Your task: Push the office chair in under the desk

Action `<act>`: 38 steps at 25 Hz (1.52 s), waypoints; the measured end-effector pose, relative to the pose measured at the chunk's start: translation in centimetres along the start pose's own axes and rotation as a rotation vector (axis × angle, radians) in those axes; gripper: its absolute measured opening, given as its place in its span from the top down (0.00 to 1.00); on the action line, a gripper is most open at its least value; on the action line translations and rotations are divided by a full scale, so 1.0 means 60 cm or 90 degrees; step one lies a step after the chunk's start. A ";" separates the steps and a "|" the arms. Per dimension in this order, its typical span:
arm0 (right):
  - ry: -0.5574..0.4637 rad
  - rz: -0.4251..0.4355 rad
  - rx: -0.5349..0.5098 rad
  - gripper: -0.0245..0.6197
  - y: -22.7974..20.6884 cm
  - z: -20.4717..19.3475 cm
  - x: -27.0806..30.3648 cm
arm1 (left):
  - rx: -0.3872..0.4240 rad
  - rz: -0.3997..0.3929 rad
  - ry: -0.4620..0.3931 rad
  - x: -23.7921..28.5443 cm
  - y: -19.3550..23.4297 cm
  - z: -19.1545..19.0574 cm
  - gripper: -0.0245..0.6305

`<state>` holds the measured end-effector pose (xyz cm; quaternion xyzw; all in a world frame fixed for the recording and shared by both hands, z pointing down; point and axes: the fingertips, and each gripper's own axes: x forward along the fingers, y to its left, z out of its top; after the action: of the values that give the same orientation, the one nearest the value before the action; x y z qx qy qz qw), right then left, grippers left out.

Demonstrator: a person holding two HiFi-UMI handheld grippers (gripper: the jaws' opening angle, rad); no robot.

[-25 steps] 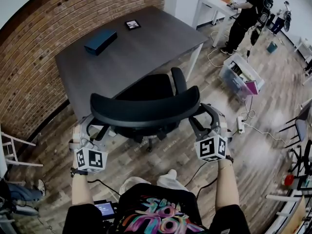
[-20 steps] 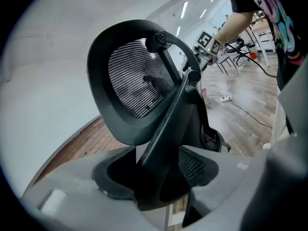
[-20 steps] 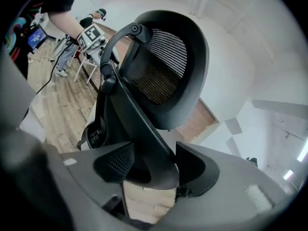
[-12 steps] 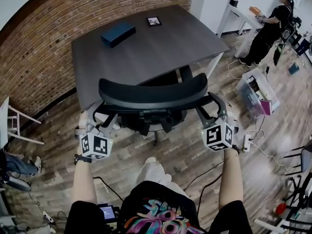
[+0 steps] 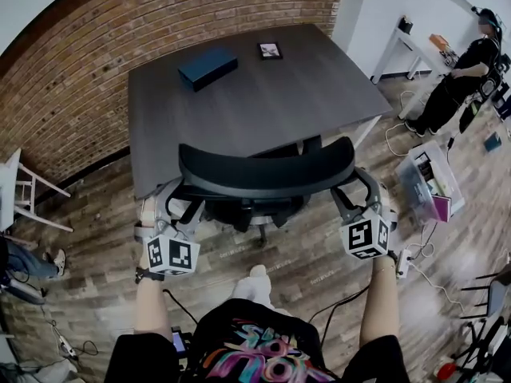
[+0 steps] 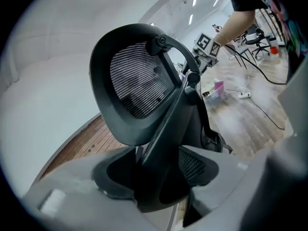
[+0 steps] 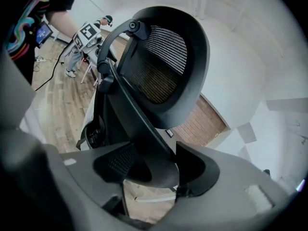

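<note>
The left gripper [image 6: 155,177] and right gripper [image 7: 153,170] each clamp one side of the office chair [image 5: 267,170] backrest, likely for a straight, even push. Just ahead, its seat sits largely beneath the desk [image 5: 239,102].

Black office chair [image 5: 266,174], seat under grey desk [image 5: 247,102]

R claw [image 7: 154,171] tight round office chair [image 7: 163,66] backrest edge; brick wall [image 7: 203,120] behind
</note>
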<state>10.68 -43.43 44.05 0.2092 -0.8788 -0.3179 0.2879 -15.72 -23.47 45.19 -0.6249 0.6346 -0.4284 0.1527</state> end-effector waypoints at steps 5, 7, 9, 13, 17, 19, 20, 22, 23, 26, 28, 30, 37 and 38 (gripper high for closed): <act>-0.008 0.018 -0.005 0.55 -0.026 -0.005 0.033 | -0.015 0.012 0.005 0.016 0.008 0.011 0.55; -0.013 0.020 -0.008 0.55 -0.036 -0.008 0.042 | -0.029 0.022 0.008 0.023 0.012 0.019 0.55; -0.018 0.022 -0.010 0.55 -0.047 -0.011 0.052 | -0.036 0.029 0.011 0.032 0.016 0.024 0.55; -0.033 0.035 -0.014 0.55 -0.064 -0.014 0.075 | -0.033 0.035 0.027 0.048 0.018 0.024 0.55; -0.050 0.051 -0.022 0.55 -0.082 -0.021 0.098 | -0.035 0.044 0.045 0.064 0.018 0.029 0.55; -0.059 0.057 -0.025 0.55 -0.092 -0.025 0.110 | -0.044 0.051 0.055 0.072 0.020 0.035 0.55; -0.063 0.060 -0.027 0.55 -0.097 -0.026 0.117 | -0.047 0.055 0.060 0.076 0.022 0.036 0.55; -0.069 0.068 -0.033 0.55 -0.105 -0.027 0.131 | -0.053 0.062 0.071 0.083 0.023 0.038 0.55; -0.072 0.073 -0.036 0.55 -0.108 -0.028 0.138 | -0.056 0.065 0.077 0.086 0.021 0.039 0.55; -0.086 0.085 -0.046 0.55 -0.124 -0.032 0.157 | -0.054 0.078 0.093 0.096 0.017 0.042 0.55; -0.095 0.093 -0.052 0.55 -0.137 -0.034 0.172 | -0.059 0.087 0.103 0.104 0.019 0.048 0.54; -0.104 0.099 -0.056 0.55 -0.148 -0.037 0.185 | -0.064 0.094 0.111 0.113 0.021 0.053 0.55; -0.134 0.122 -0.070 0.55 -0.170 -0.041 0.222 | -0.083 0.110 0.142 0.135 0.025 0.059 0.54; -0.139 0.125 -0.071 0.54 -0.172 -0.040 0.224 | -0.085 0.112 0.145 0.137 0.025 0.059 0.54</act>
<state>4.10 -59.22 43.56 0.0703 -0.9020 -0.3574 0.2318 -15.57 -32.55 44.84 -0.5230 0.7271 -0.4385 0.0748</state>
